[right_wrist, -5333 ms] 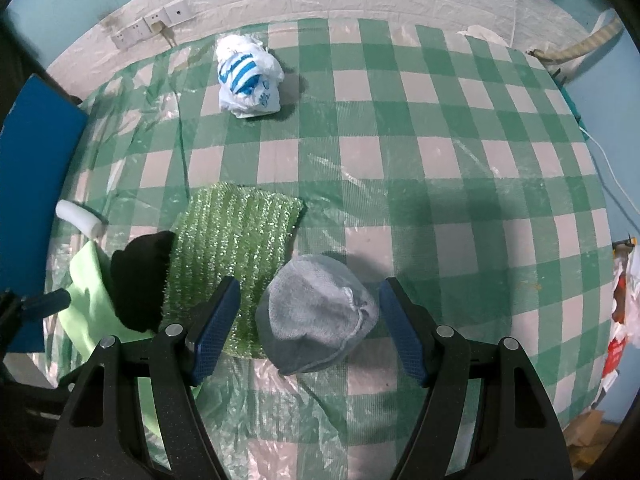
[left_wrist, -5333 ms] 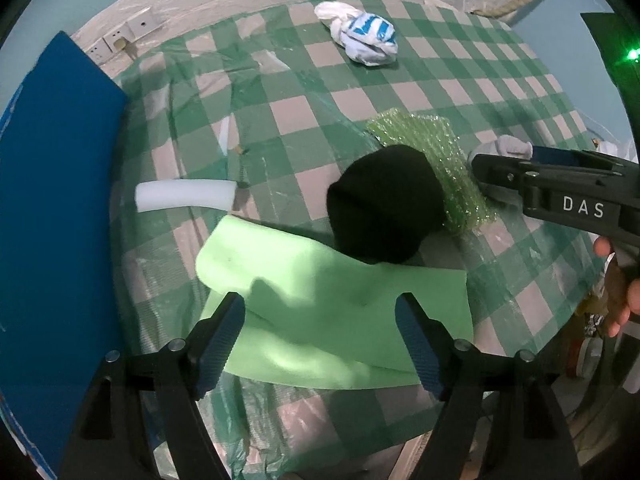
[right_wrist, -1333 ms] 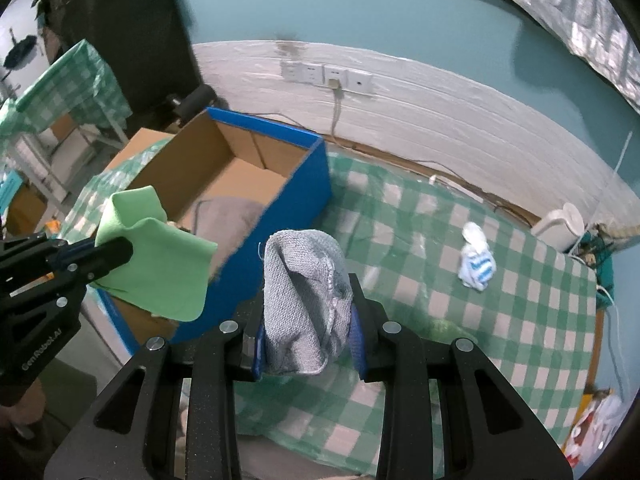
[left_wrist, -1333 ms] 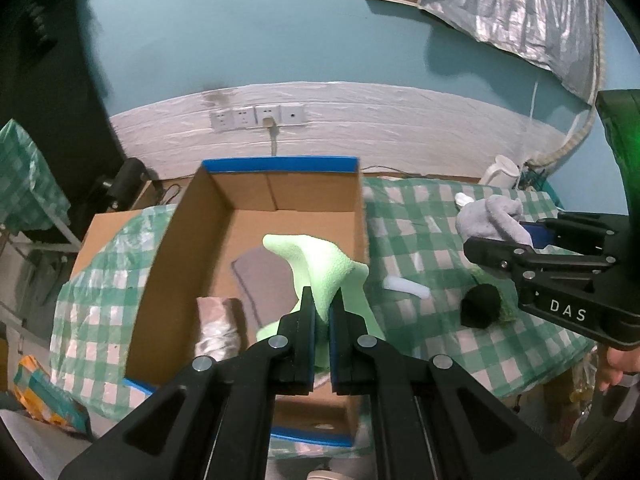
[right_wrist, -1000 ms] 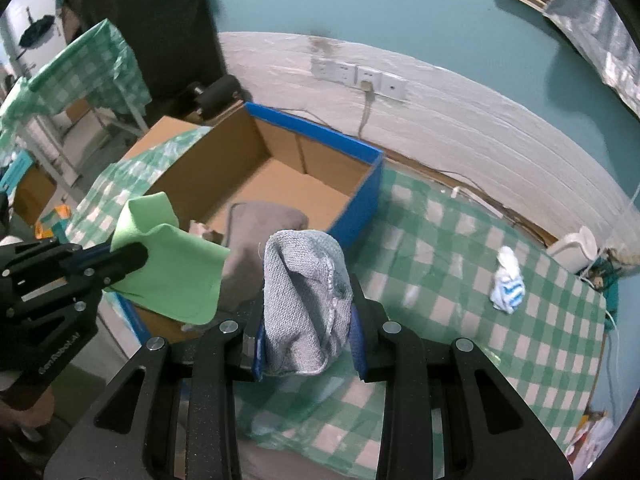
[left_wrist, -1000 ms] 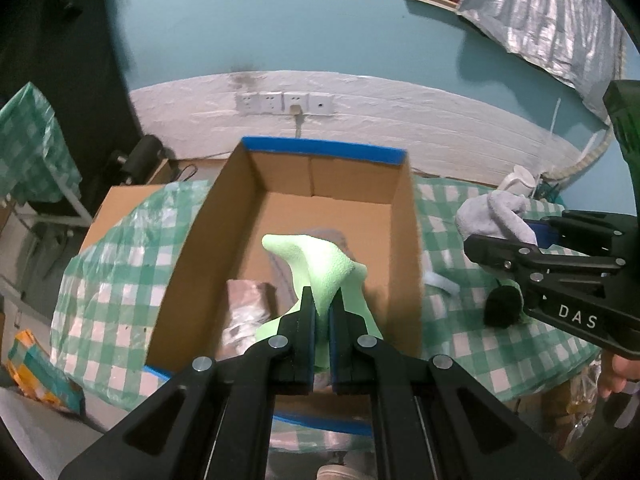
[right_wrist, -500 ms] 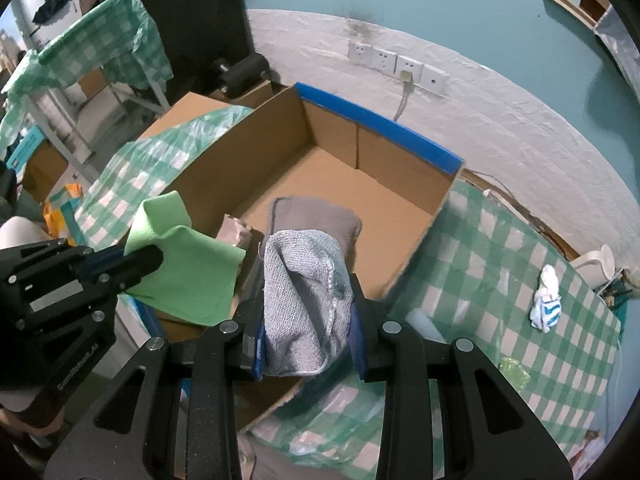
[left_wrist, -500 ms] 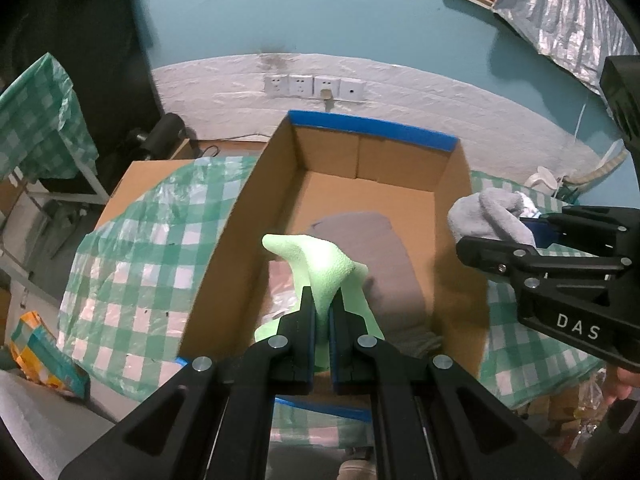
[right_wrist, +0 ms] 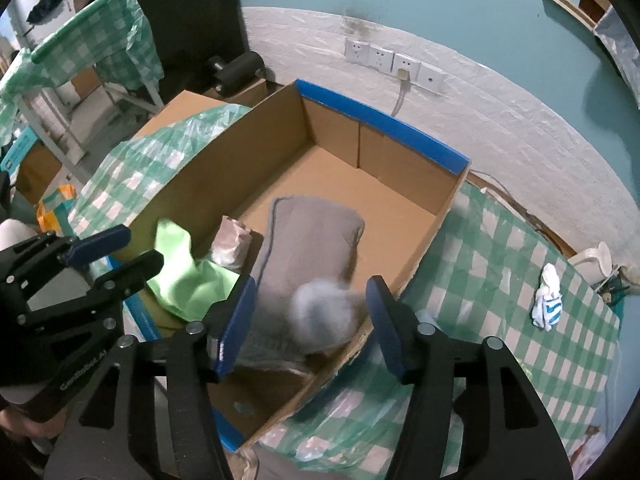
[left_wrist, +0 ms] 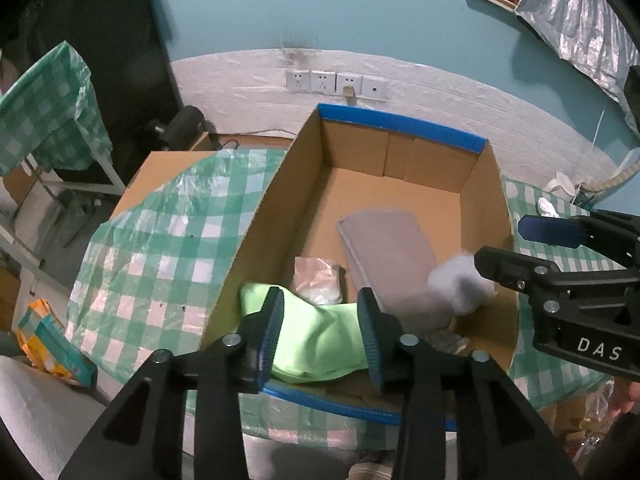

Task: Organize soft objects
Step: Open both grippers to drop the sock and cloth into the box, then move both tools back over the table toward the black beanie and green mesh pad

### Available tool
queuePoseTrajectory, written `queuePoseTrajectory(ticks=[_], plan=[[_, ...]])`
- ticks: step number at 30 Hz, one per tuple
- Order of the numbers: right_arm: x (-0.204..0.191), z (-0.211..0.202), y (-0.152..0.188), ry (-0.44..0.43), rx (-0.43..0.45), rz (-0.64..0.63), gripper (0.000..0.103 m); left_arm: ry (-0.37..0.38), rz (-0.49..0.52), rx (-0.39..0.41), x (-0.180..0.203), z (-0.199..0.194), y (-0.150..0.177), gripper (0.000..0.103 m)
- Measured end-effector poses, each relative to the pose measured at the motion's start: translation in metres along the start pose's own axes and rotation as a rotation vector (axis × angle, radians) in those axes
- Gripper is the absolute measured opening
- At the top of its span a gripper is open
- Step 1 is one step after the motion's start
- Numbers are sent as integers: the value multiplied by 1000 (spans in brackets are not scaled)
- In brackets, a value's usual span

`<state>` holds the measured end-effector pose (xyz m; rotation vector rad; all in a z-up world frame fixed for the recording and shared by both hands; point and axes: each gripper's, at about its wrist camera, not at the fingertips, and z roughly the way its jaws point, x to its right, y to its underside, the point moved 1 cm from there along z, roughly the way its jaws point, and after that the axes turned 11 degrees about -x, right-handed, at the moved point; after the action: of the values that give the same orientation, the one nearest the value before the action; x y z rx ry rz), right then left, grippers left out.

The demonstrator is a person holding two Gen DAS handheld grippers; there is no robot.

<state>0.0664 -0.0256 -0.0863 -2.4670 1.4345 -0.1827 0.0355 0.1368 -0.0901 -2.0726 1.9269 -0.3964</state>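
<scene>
Our left gripper (left_wrist: 322,334) has its jaws wide apart and holds nothing. The green cloth (left_wrist: 320,340) lies loose below them, at the box's 6 o'clock edge. Our right gripper (right_wrist: 308,316) is wide too, and the gray hat (right_wrist: 324,314) looks blurry between its jaws, maybe falling. Both things look light and floppy, so we would pinch a fold. Farther in the cardboard box (left_wrist: 400,124) lies a gray pad (left_wrist: 386,246). At 3 o'clock on the counter (right_wrist: 500,264) waits a white sock (right_wrist: 547,304).

Both wrist cams look down from above into the same cardboard box (left_wrist: 400,204) (right_wrist: 352,196), facing the socket wall.
</scene>
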Motion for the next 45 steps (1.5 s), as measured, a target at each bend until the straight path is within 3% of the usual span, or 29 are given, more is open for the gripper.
queuePoseTrajectory(ticks=[5, 14, 25, 45], plan=[[1, -5, 2, 2, 14, 8, 61, -8, 8, 3, 1, -2, 0, 43], [15, -10, 11, 1, 23, 40, 64, -5, 37, 27, 13, -7, 0, 54], [46, -20, 32, 2, 42, 109, 64, 5, 91, 64, 40, -20, -2, 56], [118, -30, 75, 10, 43, 249, 64, 13, 186, 51, 104, -26, -7, 58]])
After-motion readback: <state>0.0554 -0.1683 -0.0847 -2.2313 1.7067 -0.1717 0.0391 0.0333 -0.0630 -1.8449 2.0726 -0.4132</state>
